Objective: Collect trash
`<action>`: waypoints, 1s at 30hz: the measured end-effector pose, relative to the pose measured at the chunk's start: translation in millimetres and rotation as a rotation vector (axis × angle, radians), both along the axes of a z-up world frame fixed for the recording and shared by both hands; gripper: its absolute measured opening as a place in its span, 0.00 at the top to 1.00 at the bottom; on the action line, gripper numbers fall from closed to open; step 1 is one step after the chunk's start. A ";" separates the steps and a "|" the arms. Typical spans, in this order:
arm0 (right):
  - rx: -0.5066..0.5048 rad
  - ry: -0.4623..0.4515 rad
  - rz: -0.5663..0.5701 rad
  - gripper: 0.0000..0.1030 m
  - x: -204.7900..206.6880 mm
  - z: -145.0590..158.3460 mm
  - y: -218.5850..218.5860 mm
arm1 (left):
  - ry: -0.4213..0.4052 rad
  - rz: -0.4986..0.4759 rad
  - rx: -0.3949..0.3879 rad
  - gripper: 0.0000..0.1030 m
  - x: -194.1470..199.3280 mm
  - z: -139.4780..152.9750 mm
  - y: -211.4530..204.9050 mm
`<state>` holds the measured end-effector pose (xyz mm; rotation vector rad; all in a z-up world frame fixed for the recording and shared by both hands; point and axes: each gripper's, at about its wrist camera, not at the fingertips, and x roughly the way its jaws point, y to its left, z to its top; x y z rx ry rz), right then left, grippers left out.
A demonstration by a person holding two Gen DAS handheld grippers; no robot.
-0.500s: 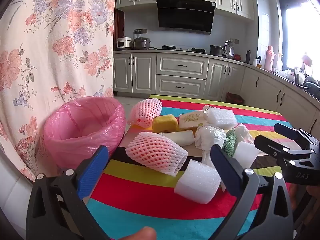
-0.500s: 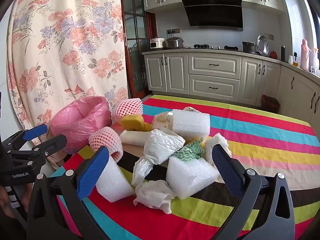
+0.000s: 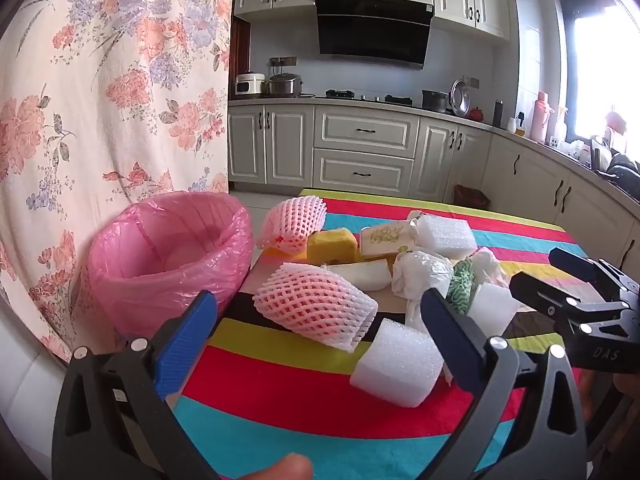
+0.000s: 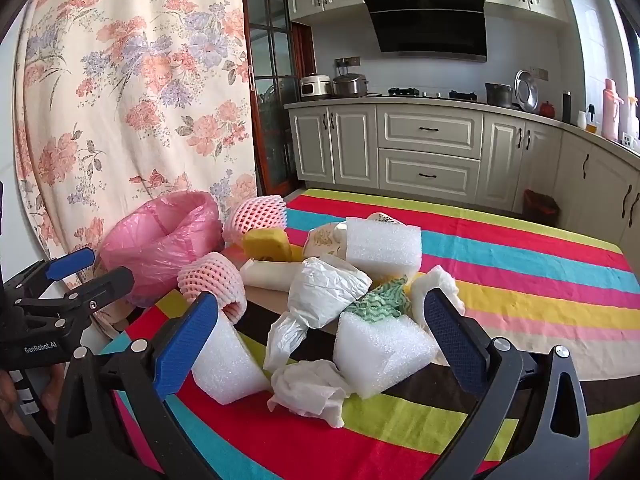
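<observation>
Trash pile [image 4: 340,280]: heaped on the striped tabletop [image 4: 520,280], beside the pink-lined bin [image 3: 168,256].
Bin: off the tabletop's left edge.
Left gripper [image 3: 320,320]: fingers spread, holding nothing, pink foam net [image 3: 316,304] between.
Right gripper [image 4: 320,320]: fingers spread, holding nothing, white foam block [image 4: 380,348] between.

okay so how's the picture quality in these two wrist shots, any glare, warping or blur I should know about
Left wrist view: the window at upper right is blown out to white, the cabinet lines bow from fisheye distortion, and the white foam block on the striped tablecloth is sharp. Right wrist view: lighting is even with no strong glare, the corners go dark, and the crumpled white paper tissue is in focus.
</observation>
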<state>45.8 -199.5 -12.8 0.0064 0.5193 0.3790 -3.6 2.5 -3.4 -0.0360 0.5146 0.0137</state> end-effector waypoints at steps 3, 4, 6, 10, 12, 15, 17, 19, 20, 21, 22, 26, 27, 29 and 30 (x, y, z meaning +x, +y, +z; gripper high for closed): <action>0.000 0.000 0.001 0.06 0.3 -0.4 0.3 | 0.003 -0.002 0.001 0.04 3.0 1.0 -0.4; 0.001 0.000 0.001 0.06 0.8 -0.9 0.2 | 0.003 -0.001 0.001 0.04 2.9 0.9 -0.3; 0.000 0.000 0.000 0.06 1.0 -0.8 0.4 | 0.002 -0.002 0.003 0.04 2.9 0.9 -0.7; 0.000 0.001 0.001 0.06 0.1 -0.1 -0.4 | 0.003 0.001 0.001 0.04 2.8 2.1 -0.3; 0.000 0.001 0.001 0.06 0.3 -0.3 -0.2 | 0.003 0.001 0.000 0.04 2.9 2.3 -0.2; 0.000 0.001 0.000 0.06 0.4 -0.3 0.0 | 0.003 0.002 0.001 0.04 2.6 2.3 -0.2; 0.001 0.002 0.001 0.06 0.4 -0.2 -0.3 | 0.004 0.002 0.002 0.04 2.6 2.3 -0.3; 0.000 0.002 0.000 0.06 0.5 -0.1 -0.3 | 0.003 0.002 0.001 0.04 2.5 2.3 0.0; 0.000 0.002 0.000 0.06 0.0 0.1 -0.4 | 0.003 0.002 0.001 0.04 2.6 2.2 -0.1; 0.000 0.001 0.000 0.06 -0.2 0.1 -0.6 | 0.003 0.002 0.001 0.04 2.6 2.2 -0.2; 0.001 0.002 0.001 0.06 0.5 -0.3 -0.5 | 0.004 0.002 0.001 0.04 2.5 2.2 -0.1; 0.001 0.003 0.001 0.06 0.2 -0.2 -0.8 | 0.004 0.001 0.000 0.04 2.5 2.1 0.4; 0.000 0.003 0.001 0.06 -0.1 0.0 -0.7 | 0.004 0.002 0.000 0.04 2.4 2.1 0.3; 0.000 0.003 0.001 0.06 1.0 -1.3 0.1 | 0.003 0.002 0.000 0.04 2.4 2.0 0.3; 0.000 0.004 0.001 0.06 1.0 -1.3 0.1 | 0.004 0.002 0.000 0.04 2.4 1.9 0.3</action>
